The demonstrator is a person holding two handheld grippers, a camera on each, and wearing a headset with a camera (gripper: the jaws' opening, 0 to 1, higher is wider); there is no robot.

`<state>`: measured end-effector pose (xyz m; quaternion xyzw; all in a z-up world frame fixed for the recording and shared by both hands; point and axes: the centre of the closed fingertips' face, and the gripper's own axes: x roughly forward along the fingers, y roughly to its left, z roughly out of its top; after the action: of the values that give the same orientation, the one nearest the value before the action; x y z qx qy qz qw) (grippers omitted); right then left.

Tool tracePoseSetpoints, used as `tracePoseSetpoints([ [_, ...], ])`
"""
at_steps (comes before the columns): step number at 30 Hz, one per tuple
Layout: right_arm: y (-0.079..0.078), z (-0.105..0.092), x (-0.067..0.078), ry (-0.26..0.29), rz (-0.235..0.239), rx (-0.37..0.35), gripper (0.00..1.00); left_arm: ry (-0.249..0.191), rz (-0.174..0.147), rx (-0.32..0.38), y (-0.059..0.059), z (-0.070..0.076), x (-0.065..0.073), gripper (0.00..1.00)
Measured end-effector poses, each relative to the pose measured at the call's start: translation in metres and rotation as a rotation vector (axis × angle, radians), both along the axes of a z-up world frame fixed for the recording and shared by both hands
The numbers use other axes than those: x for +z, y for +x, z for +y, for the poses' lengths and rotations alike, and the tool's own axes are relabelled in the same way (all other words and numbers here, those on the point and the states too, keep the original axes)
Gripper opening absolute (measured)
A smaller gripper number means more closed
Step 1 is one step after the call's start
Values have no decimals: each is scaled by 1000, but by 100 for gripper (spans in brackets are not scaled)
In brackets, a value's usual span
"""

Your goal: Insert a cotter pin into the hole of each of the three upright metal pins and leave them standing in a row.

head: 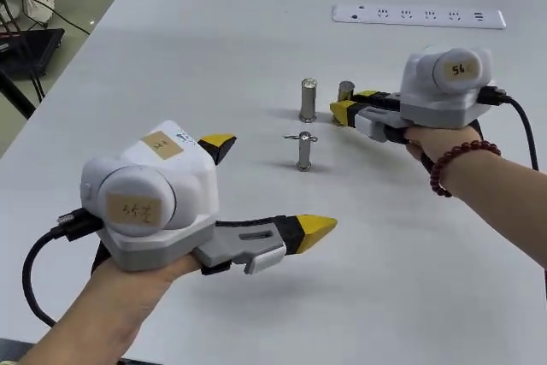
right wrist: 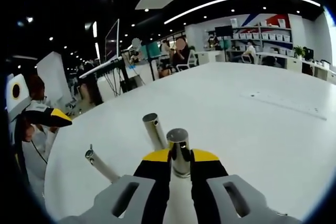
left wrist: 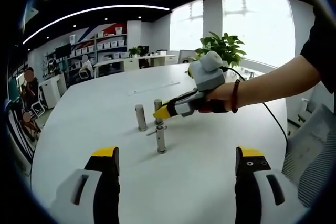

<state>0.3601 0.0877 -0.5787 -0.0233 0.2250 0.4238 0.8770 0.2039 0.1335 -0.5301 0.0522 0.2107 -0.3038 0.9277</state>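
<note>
Right gripper view, centre: right gripper clamps metal pin | left gripper agape | steel likely slick, grip mid-shaft.

Your left gripper sits near and left, cradled from below by your left hand, jaws spread wide and pointing right. Your right gripper reaches in from the far right, pointing left, jaws pinched on a metal pin.
</note>
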Motion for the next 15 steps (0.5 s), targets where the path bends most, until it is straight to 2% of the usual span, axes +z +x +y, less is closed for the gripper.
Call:
tracePoseSetpoints([
  [4,-3,-3,2,-53,-23,49,8,19,-10,-13,-1,-1,-1,94],
  [9,-7,-10,0,-87,-39,82,8,18,-4,-20,-2,-2,-2,96],
  [15,-10,-23,0,-103,-48,93,8,9,-3,-30,-3,-5,-1,99],
])
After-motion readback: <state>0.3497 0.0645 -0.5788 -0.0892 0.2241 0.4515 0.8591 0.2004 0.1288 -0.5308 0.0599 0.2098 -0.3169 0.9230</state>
